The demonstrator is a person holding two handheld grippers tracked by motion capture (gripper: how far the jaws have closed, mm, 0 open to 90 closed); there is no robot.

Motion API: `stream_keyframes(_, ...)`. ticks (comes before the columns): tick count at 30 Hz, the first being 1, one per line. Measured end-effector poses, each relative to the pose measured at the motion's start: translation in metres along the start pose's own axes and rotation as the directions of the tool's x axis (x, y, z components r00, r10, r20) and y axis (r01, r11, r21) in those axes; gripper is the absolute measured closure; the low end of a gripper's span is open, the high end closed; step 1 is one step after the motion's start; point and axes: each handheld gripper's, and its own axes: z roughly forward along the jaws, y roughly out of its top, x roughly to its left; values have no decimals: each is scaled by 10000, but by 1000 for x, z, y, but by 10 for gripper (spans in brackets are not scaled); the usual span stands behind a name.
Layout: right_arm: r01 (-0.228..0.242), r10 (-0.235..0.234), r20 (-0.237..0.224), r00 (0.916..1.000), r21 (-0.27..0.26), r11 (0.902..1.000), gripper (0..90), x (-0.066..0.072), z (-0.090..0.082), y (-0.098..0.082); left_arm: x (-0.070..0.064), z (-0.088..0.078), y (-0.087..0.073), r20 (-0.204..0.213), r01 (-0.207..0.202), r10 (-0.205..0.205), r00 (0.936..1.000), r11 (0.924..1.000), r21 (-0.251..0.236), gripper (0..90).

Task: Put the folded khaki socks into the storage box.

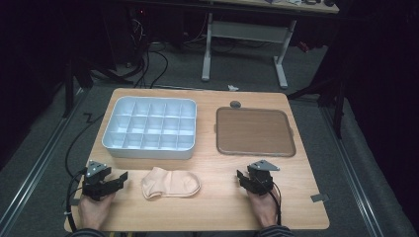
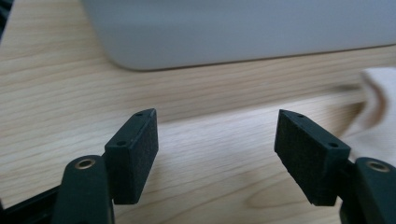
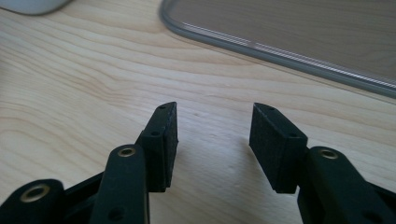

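- Your left gripper [image 1: 118,178]: jaws wide apart, nothing between them, near-left on the table [image 1: 217,207].
- Your right gripper [image 1: 240,177]: jaws parted, narrower, holding nothing, near-right.
- Sock [image 1: 170,182] lies flat between them, nearer your left gripper.
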Motion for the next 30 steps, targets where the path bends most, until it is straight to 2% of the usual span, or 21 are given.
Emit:
stream_keyframes(4,-18,6,-506,9987,-242,9997,546,11,-6,1,-12,-6,5,675,113,-100,9977,9998,-180,307)
stream_keyframes(6,-14,-8,-717,9974,-302,9995,556,16,-8,1,-18,-6,7,871,96,-93,9962,10000,-28,307)
stream_keyframes(9,-8,-16,-1027,9947,-234,9997,559,26,-8,0,-29,-3,8,1151,-135,107,9933,9996,229,307)
stream_keyframes(12,98,-133,-1470,9890,-244,9997,564,37,-7,1,-39,-2,6,1519,-100,44,9884,9993,360,311)
stream_keyframes(16,412,-477,-1984,9790,-368,9985,567,55,-8,7,-49,0,5,1740,-144,50,9847,9985,529,312)
stream_keyframes(20,567,-644,-2547,9649,-375,9977,560,72,-5,13,-61,6,4,1577,-570,443,9865,9954,771,313)
stream_keyframes(24,759,-860,-2929,9523,-457,9961,549,88,-1,14,-71,13,2,1080,-883,791,9910,9926,832,312)
stream_keyframes(30,1044,-1122,-3098,9442,-417,9937,548,106,11,18,-74,17,2,725,-1007,945,9929,9911,871,324)
